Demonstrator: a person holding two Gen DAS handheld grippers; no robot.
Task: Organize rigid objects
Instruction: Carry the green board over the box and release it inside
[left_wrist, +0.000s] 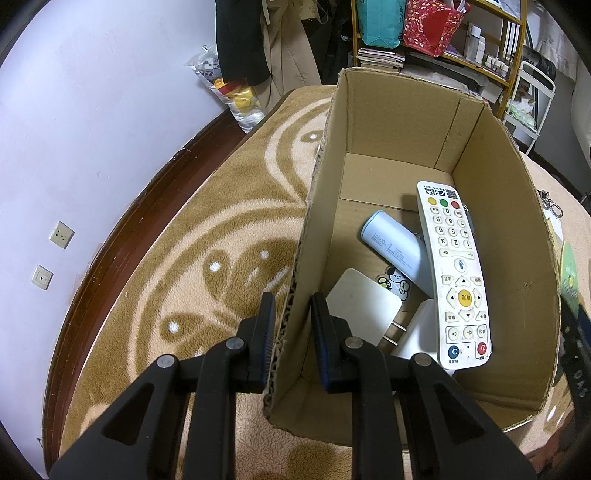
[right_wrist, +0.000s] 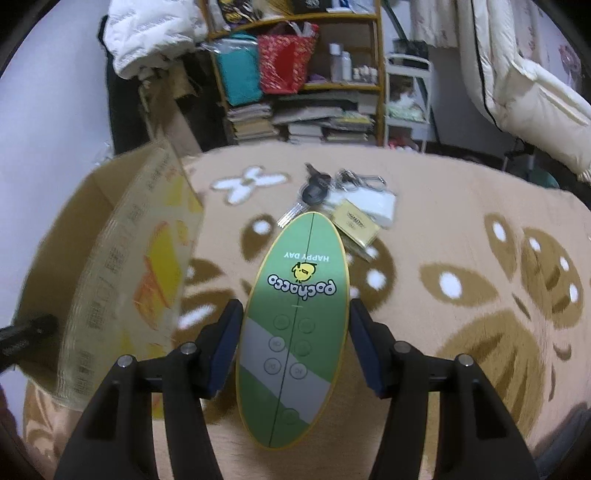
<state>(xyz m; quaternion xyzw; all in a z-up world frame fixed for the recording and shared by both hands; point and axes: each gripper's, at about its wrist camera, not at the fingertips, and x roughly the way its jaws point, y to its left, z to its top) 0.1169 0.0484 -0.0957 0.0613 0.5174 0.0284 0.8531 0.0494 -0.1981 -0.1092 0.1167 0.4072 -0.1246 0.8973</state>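
Note:
An open cardboard box (left_wrist: 498, 229) stands on a tan patterned blanket (left_wrist: 221, 229). Inside it lie a white remote (left_wrist: 456, 273), a pale blue power bank (left_wrist: 395, 251), a white plug charger (left_wrist: 360, 310) and a cartoon charm (left_wrist: 395, 286). My left gripper (left_wrist: 291, 297) straddles the box's left wall, shut on it. My right gripper (right_wrist: 294, 308) is shut on a green oval device (right_wrist: 295, 332) printed "pochacco", held just right of the box (right_wrist: 110, 258), which looks blurred. The device's edge (left_wrist: 569, 273) peeks past the box's right wall.
A key bunch (right_wrist: 314, 192) with a white tag (right_wrist: 380, 203) and a yellow card (right_wrist: 356, 221) lies on the blanket (right_wrist: 461, 206) beyond the green device. Behind stand a cluttered shelf (right_wrist: 306, 92) and a white rack (right_wrist: 406, 99). A wall (left_wrist: 92, 129) runs along the left.

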